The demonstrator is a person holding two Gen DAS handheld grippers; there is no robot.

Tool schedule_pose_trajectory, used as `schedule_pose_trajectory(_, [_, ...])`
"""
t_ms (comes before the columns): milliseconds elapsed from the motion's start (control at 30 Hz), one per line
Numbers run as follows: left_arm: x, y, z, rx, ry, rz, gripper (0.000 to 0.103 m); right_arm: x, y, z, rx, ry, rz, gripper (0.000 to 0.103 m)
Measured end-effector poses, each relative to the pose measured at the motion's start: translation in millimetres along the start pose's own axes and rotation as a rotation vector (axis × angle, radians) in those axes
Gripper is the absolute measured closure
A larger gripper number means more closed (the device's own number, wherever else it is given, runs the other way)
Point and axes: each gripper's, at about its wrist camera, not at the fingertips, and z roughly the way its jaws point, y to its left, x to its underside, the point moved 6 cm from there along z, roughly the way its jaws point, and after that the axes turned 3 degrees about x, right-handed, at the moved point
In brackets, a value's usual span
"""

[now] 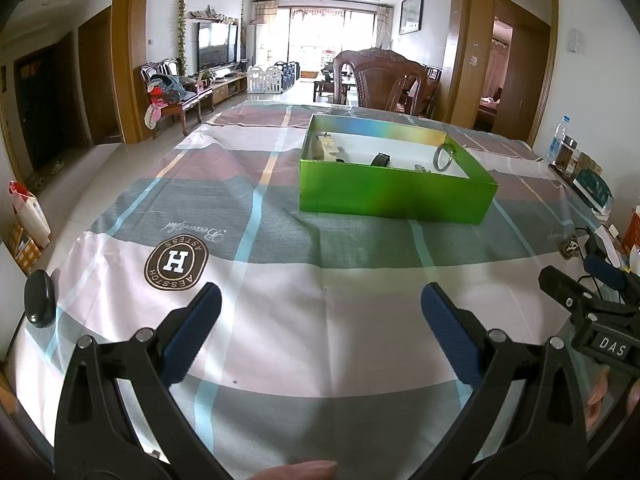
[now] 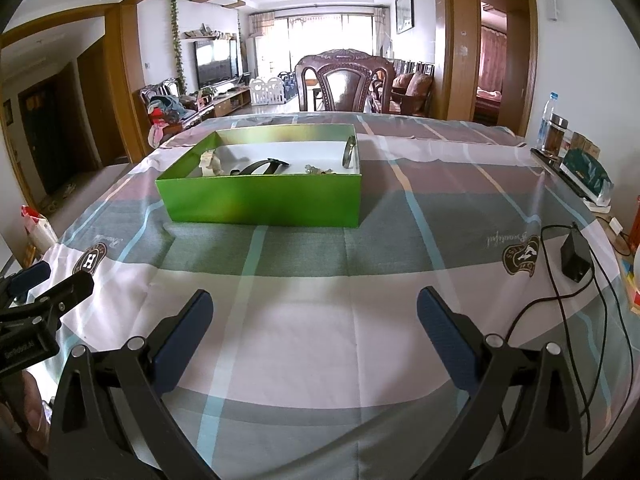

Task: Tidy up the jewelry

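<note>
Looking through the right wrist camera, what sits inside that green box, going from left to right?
Inside the green box: cream-coloured piece → black strap → small pale cluster, too small to identify → silver bangle leaning against the right wall.

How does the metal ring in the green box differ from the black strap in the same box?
The metal ring stands on edge, leaning against the right wall of the green box; the black strap lies on the white floor, near the middle. The ring is a silvery closed circle; the strap is a dark, long, curved band. Both are inside the box, and neither gripper touches them.
</note>
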Motion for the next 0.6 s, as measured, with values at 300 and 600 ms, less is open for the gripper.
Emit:
schedule_pose_trajectory(300, [3.1,-0.2,2.2,0.002,0.003,0.009,0.004,1.5,-0.1,1.3,0.001,0.004,0.003,0.003])
schedule_pose_trajectory(600, [5.2,-0.3,4.5,0.006,0.008,0.016,0.004,3.8,0.2,2.7,0.003,0.008,0.005,0.003])
